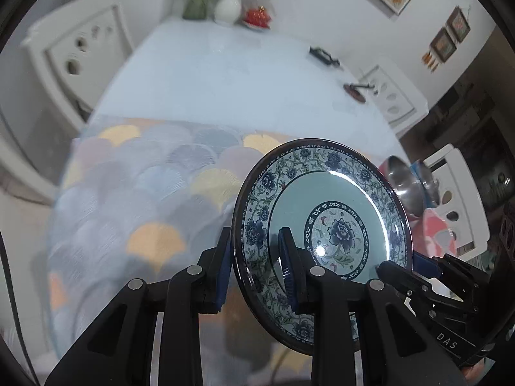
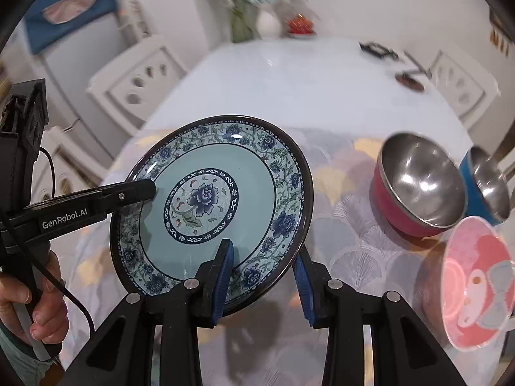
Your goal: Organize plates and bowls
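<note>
Two handheld grippers grasp one blue floral plate (image 2: 210,204) from opposite edges, holding it tilted above the patterned cloth (image 2: 360,251) on the table (image 2: 289,80). The left gripper (image 1: 257,257) has its jaws clenched on the plate's rim, one pad behind and one on its face; the right gripper (image 2: 262,267) pinches the near rim the same way. A hand (image 2: 22,292) grips the left tool's handle. To the right stand a pink steel-lined bowl (image 2: 418,186), a blue steel-lined bowl (image 2: 486,183) just beside it, and a pink plate (image 2: 476,283) nearer the camera.
</note>
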{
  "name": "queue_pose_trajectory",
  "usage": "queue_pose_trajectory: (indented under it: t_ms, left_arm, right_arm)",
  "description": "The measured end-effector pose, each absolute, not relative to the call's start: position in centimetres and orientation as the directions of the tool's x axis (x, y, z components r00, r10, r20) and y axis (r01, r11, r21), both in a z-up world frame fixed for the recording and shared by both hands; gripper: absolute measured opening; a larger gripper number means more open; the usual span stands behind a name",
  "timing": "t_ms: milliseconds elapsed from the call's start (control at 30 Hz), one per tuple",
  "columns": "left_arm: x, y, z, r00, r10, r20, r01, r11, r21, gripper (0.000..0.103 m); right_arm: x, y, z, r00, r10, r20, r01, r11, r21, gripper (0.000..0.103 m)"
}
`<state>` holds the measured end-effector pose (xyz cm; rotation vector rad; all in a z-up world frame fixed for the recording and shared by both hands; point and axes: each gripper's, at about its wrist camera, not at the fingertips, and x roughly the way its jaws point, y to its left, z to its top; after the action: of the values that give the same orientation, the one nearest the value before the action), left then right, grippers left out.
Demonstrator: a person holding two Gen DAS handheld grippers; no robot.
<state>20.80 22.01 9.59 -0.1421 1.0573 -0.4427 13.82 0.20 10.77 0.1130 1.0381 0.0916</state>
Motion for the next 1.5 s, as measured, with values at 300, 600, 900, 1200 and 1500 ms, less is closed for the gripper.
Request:
queue_pose_trajectory:
  t_ms: [300,600,900,1200,1500]
  left_arm:
    - [13.2,25.8,15.0,0.526,-0.394,-0.754,0.232,0.919,-0.319,0.025]
    - [5.8,27.9,14.4,0.534,-0.349,-0.77,0.197,0.937,-0.288,0.025]
    - [0.8,28.9,10.3,0.46,-0.318,-0.829,0.145,0.948,-0.283,0.025]
    - [-1.8,29.3,7.2,0.396,-0.302,-0.867,0.117,0.953,-0.278,0.025]
    - [-2.1,29.1,5.9,0.367,-0.292,-0.883,0.119,0.956,-0.266,0.025]
  right_arm:
    - [6.1,4.6,15.9,0.566,0.183,-0.804,-0.098,0.983,0.154,0.036]
    - [0.1,7.4,15.8,0.525,0.194,-0.829,-0.173,0.978,0.119,0.036]
    - [-3.8,8.7,12.0,0.416,0.192,-0.889,-0.203,0.972,0.116,0.037]
    - [-5.7,9.3,8.7,0.31,0.2,-0.93,-0.207,0.968,0.14,0.037]
    - [-5.4,9.5,7.2,0.255,0.194,-0.947,-0.19,0.971,0.148,0.038]
